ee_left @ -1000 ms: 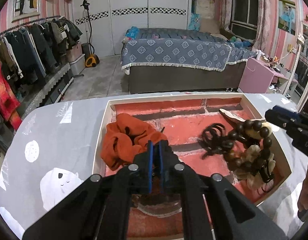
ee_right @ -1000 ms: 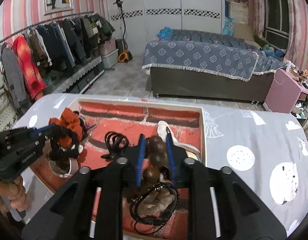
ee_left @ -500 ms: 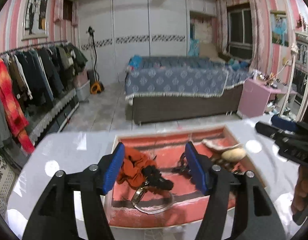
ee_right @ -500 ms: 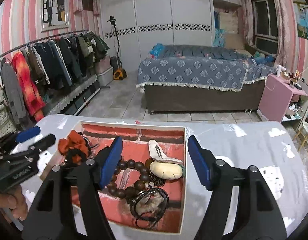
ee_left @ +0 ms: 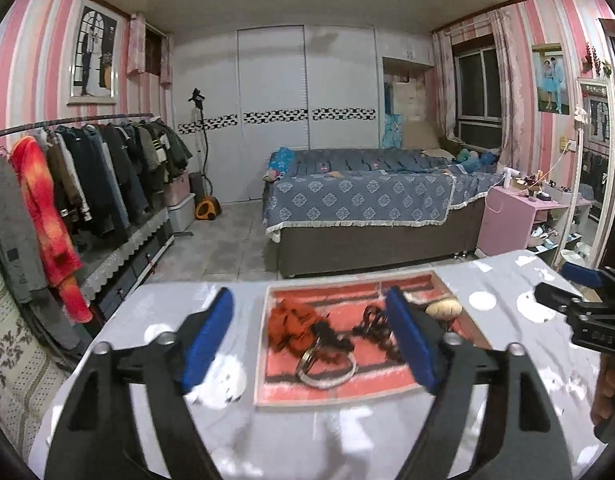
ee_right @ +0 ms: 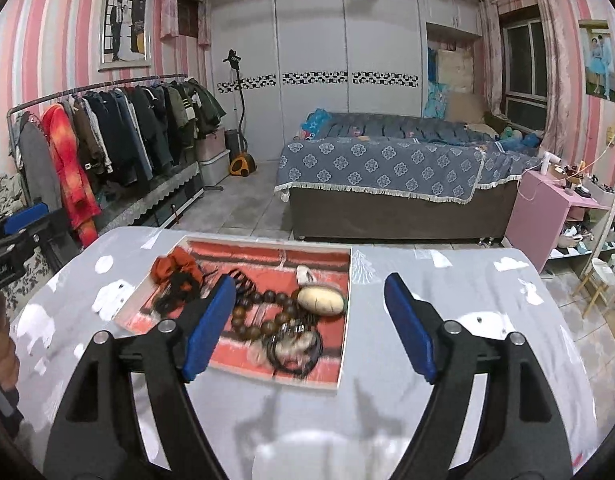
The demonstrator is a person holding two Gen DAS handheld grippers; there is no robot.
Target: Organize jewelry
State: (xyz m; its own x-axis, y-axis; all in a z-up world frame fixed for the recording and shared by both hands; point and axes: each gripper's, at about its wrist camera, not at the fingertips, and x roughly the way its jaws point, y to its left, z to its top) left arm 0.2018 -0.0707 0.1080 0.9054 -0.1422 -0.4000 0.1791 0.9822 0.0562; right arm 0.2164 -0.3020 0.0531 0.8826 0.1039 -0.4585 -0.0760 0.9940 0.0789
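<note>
Jewelry sits in a shallow white-rimmed tray (ee_right: 344, 312) with a red brick-pattern floor, on a table under a grey cloth (ee_right: 467, 320) printed with white shapes.

Left gripper (ee_left: 307, 344): blue-padded fingers spread wide, nothing between them, held above the near edge of the tray. Just beyond the fingers lies a silver bangle (ee_left: 327, 372), touching a black hair tie (ee_left: 327, 340). Behind these, an orange scrunchie (ee_left: 287, 320) in the tray's left part. A dark coiled hair tie (ee_left: 371, 320) lies near the middle.

Right gripper (ee_right: 307, 328): fingers likewise wide apart and empty, over the tray's right half and the cloth beside it. Beyond the left finger, a brown wooden bead bracelet (ee_right: 263, 312) loops beside a cream oval stone (ee_right: 320, 300). A tangle of black cords over a pale piece (ee_right: 295, 344) lies at the tray's near right corner; details blurred.

Further out: bed with blue patterned cover (ee_right: 387, 168), clothes rack (ee_right: 107, 132) along the left wall, pink side table (ee_right: 547, 208).
</note>
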